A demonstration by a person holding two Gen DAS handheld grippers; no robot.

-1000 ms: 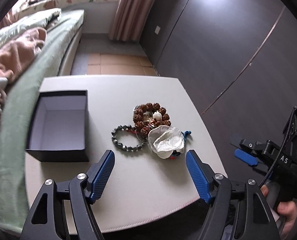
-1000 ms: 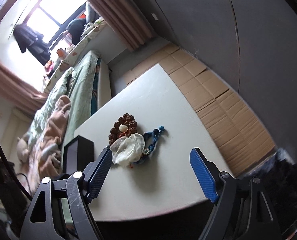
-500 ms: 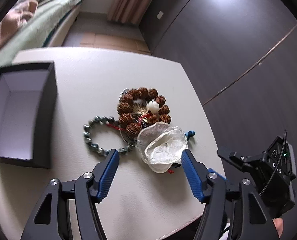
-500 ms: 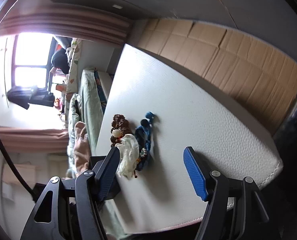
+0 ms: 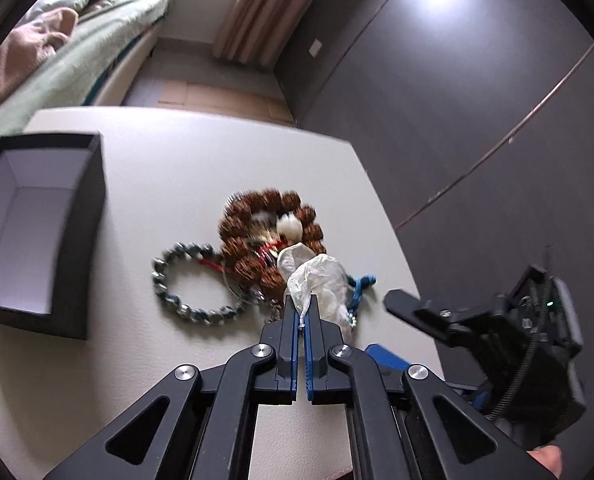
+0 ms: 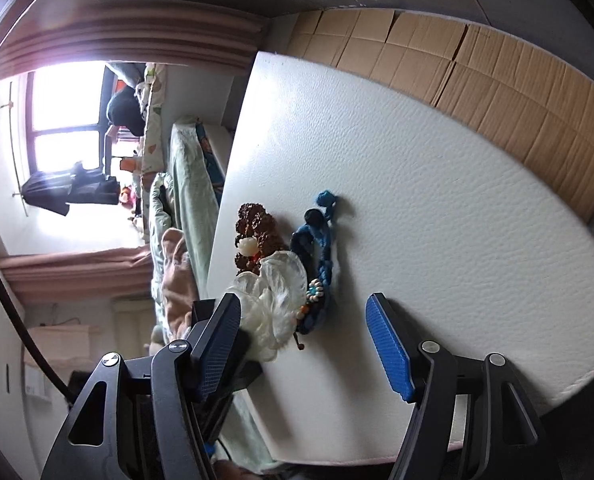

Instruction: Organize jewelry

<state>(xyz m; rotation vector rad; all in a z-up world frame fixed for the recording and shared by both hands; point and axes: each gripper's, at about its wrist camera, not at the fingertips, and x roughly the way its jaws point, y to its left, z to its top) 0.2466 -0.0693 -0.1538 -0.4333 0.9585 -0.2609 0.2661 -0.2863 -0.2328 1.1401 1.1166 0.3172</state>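
Black box (image 5: 77, 240) sits open at the bench's (image 5: 177, 152) left side, pale lining showing, nothing in it that you can see. The jewelry pile is mid-bench, well apart from the box: grey-bead bracelet (image 5: 189, 280) nearest the box, brown seed-bead bracelet (image 5: 257, 232) w/ one white bead just beyond, touching it, blue braided cord (image 6: 317, 248) on the far side by the bench's right edge. A sheer white pouch (image 5: 317, 280) lies atop the pile, partly covering the brown beads & blue cord. Your left tongs (image 5: 301, 312) are pinched tight on the pouch's near edge, its drawstring caught between the pads. Your right tongs (image 6: 305, 340) stand wide, nothing gripped, straddling the pouch & cord from the bench's near-right edge; in the left view their body crowds the right corner. Open bench lies between pile & box and along the near edge; bed (image 5: 77, 52) runs along the left, dark wall panels close on the right.
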